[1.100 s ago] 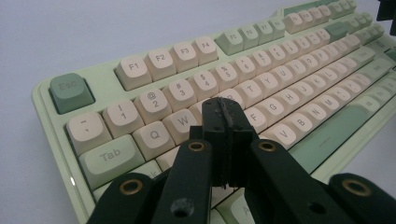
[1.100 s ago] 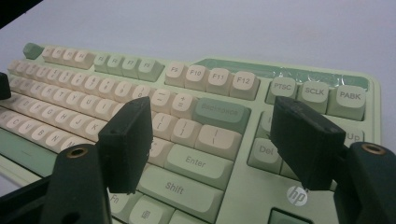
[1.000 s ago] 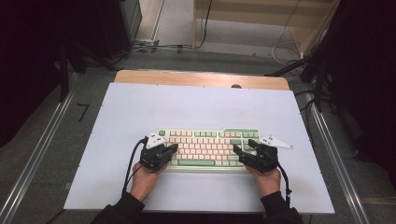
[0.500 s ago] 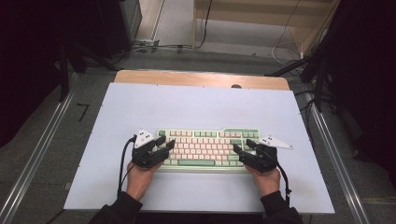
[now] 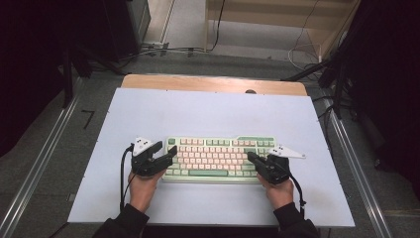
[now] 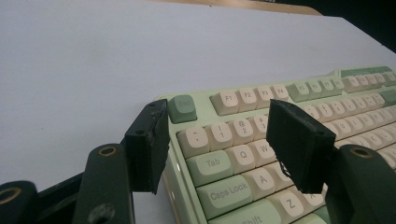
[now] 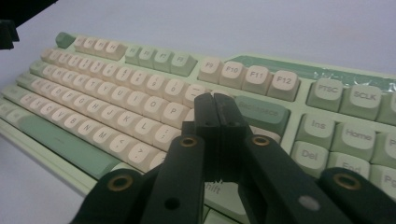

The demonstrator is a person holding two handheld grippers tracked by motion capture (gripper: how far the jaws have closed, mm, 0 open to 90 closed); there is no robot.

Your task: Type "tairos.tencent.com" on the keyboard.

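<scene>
While the keyboard lies flat near the front of the bench, my left fingers have just been opening and now straddle its left edge with nothing gripped. My right fingers have just been closing and sit pressed together, empty, over the right-hand keys, a blunt tip for pressing.

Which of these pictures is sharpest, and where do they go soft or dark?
High view: evenly lit table, dark surroundings. Left gripper view: keyboard legends crisp nearby, softer at far right. Right gripper view: jaws blurred close up, keyboard's far left keys dimmer.
</scene>
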